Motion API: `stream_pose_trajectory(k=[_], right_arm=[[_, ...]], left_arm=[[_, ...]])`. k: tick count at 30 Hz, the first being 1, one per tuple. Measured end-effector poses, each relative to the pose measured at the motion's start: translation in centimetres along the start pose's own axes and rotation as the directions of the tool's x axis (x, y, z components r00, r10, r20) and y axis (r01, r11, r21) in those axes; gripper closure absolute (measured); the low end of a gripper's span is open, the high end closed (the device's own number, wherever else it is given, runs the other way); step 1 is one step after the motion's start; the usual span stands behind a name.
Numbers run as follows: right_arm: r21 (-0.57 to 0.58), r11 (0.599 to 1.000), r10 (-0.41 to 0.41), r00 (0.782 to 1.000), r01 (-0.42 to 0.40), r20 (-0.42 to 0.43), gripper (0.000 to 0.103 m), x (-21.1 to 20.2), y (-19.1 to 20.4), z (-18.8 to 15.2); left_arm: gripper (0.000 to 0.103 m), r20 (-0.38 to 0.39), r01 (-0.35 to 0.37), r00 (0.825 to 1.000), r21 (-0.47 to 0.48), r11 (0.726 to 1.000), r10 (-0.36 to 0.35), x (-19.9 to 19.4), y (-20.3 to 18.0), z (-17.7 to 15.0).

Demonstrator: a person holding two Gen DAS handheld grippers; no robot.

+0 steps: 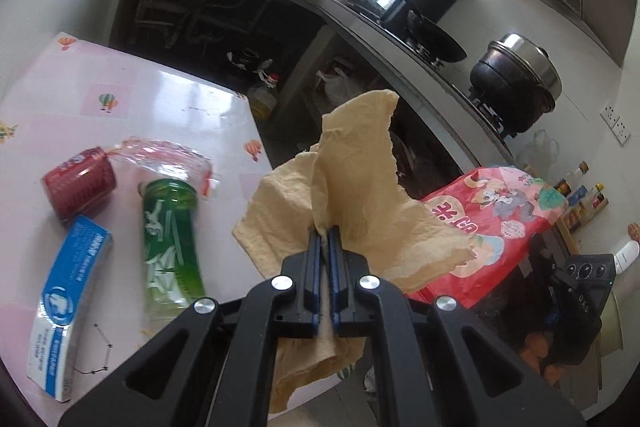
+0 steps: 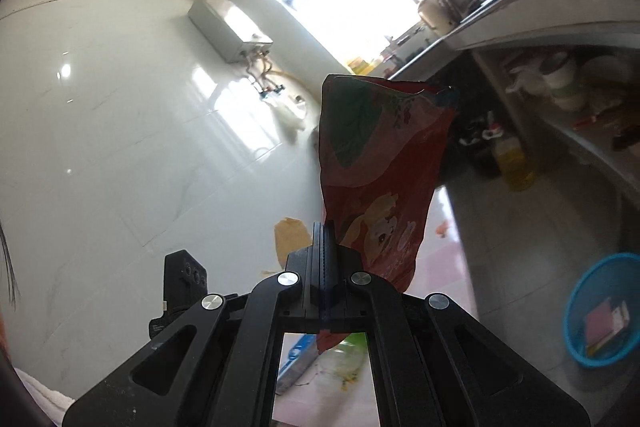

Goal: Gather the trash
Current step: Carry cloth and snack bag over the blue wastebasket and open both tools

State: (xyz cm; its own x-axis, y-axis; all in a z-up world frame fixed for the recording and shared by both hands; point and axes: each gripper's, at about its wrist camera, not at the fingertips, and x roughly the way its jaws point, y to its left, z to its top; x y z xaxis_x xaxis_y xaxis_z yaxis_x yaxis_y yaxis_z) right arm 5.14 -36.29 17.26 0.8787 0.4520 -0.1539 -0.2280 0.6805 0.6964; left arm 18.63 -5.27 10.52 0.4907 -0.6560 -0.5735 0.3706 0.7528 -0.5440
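Observation:
My left gripper (image 1: pixel 325 231) is shut on a crumpled tan paper napkin (image 1: pixel 352 195), held above the edge of the pink table (image 1: pixel 140 95). On the table to its left lie a green bottle (image 1: pixel 172 247), a red can (image 1: pixel 80 183), a clear plastic bag (image 1: pixel 168 155) and a blue-and-white box (image 1: pixel 68 307). My right gripper (image 2: pixel 325 227) is shut on a red printed snack bag (image 2: pixel 380 179), which hangs upright in the air. The same red bag (image 1: pixel 484 227) shows right of the napkin in the left wrist view. The napkin (image 2: pixel 290 233) peeks out left of the right gripper.
A kitchen counter (image 1: pixel 400 47) with a wok, a steamer pot (image 1: pixel 516 79) and clutter underneath runs behind the table. A blue basin (image 2: pixel 604 311) holding a pink item stands on the floor at the right. A white tiled wall (image 2: pixel 120 127) fills the left of the right wrist view.

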Motion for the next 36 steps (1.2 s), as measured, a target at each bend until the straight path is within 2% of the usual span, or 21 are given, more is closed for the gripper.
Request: stream_pose_trajectory(k=[5, 9, 12, 15, 17, 22, 25, 31, 34, 35, 36], right_arm=[[0.076, 0.989, -0.131, 0.991, 0.129, 0.024, 0.103, -3.0, -5.4, -0.5], [0.154, 0.966, -0.213, 0.977, 0.207, 0.024, 0.103, -4.0, -10.1, -1.9], [0.225, 0.942, -0.258, 0.966, 0.25, 0.005, 0.103, -4.3, -14.1, -3.0], [0.275, 0.908, -0.318, 0.947, 0.316, -0.036, 0.103, -4.1, -17.8, -4.3], [0.293, 0.88, -0.369, 0.926, 0.375, -0.075, 0.103, -3.4, -20.2, -5.4], [0.389, 0.815, -0.397, 0.903, 0.43, -0.167, 0.103, -0.9, -27.3, -7.7], [0.406, 0.788, -0.416, 0.887, 0.462, -0.202, 0.103, 0.7, -29.8, -8.9], [0.457, 0.735, -0.452, 0.864, 0.501, -0.22, 0.103, 2.3, -34.2, -11.0], [0.49, 0.65, -0.492, 0.813, 0.581, -0.312, 0.101, 2.7, -37.8, -14.0], [0.509, 0.608, -0.5, 0.792, 0.61, -0.351, 0.099, 2.5, -38.9, -15.2], [0.509, 0.565, -0.519, 0.759, 0.65, -0.393, 0.098, 2.4, -40.1, -16.5]], left_arm=[[0.1, -0.119, 0.043, 0.992, 0.055, 0.998, -0.036, 7.1, -4.5, -0.5], [0.1, -0.236, 0.041, 0.972, 0.112, 0.993, -0.013, 14.2, -8.0, -1.2], [0.1, -0.323, 0.023, 0.946, 0.159, 0.987, 0.03, 19.6, -9.9, -2.3], [0.099, -0.406, -0.003, 0.909, 0.209, 0.978, 0.089, 25.2, -11.4, -3.7], [0.099, -0.451, -0.032, 0.882, 0.235, 0.971, 0.139, 28.8, -11.9, -4.7], [0.099, -0.521, -0.096, 0.82, 0.285, 0.954, 0.238, 36.3, -11.8, -6.3], [0.099, -0.543, -0.124, 0.795, 0.293, 0.948, 0.272, 39.5, -11.3, -6.5], [0.099, -0.569, -0.148, 0.766, 0.296, 0.944, 0.299, 42.2, -9.8, -6.8], [0.099, -0.583, -0.161, 0.752, 0.291, 0.943, 0.308, 43.0, -9.2, -7.4], [0.099, -0.587, -0.165, 0.747, 0.289, 0.943, 0.311, 43.2, -9.0, -7.6], [0.099, -0.594, -0.166, 0.741, 0.289, 0.943, 0.313, 43.5, -8.9, -7.9]])
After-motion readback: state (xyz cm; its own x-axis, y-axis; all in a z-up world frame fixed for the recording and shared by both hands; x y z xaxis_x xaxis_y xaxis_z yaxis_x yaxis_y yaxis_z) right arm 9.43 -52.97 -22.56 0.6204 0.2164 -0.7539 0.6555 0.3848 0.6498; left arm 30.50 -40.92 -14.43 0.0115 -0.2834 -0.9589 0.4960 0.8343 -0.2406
